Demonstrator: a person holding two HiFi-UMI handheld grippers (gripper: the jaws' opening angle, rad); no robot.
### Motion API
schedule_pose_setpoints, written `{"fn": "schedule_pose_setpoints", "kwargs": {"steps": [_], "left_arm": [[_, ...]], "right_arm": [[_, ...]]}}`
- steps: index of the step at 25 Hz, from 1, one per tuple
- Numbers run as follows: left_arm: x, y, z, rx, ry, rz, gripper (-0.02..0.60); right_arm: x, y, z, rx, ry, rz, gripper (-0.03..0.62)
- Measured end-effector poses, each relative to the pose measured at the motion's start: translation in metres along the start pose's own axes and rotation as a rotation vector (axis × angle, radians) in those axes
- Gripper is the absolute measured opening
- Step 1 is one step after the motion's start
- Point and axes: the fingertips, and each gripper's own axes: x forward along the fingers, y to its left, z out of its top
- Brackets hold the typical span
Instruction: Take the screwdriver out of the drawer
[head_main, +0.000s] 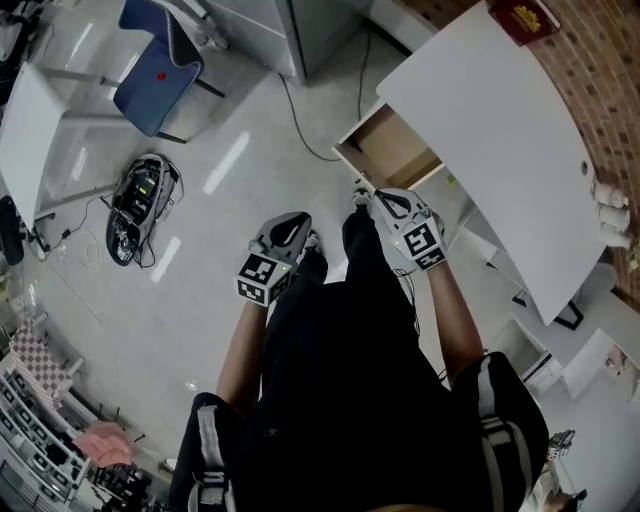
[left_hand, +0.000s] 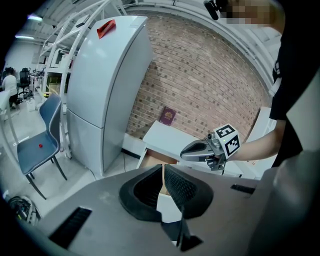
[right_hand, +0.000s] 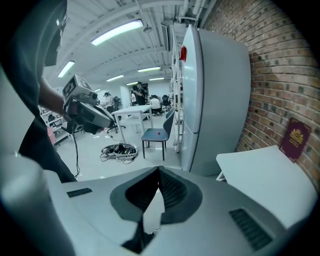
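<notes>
Hanging near the open, seemingly wooden drawer (head_main: 392, 152) of the desk (head_main: 490, 130), left claw (left_hand: 163, 169) and right claw (right_hand: 158, 171) are both closed and empty; the screwdriver cannot be made out inside.

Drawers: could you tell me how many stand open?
1: the open drawer under the white table's end, just ahead of the right tongs; closed ones may be hidden.

The person wears black clothes (head_main: 350, 380) with white-striped sleeves (head_main: 208, 438); the grey left gripper (head_main: 306, 240) and right gripper (head_main: 361, 196) carry black-and-white marker cubes (head_main: 262, 278).
</notes>
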Motion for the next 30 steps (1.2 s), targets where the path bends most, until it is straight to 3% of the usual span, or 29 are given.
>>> {"fn": "schedule_pose_setpoints", "kwargs": {"steps": [23, 30], "left_arm": [[0.027, 0.014, -0.044, -0.148, 0.027, 0.088, 0.023], [0.035, 0.020, -0.052, -0.159, 0.031, 0.101, 0.023]], "right_arm": [[0.059, -0.041, -0.057, 0.020, 0.095, 0.109, 0.055], [0.082, -0.053, -0.073, 0.052, 0.123, 0.106, 0.055]]}}
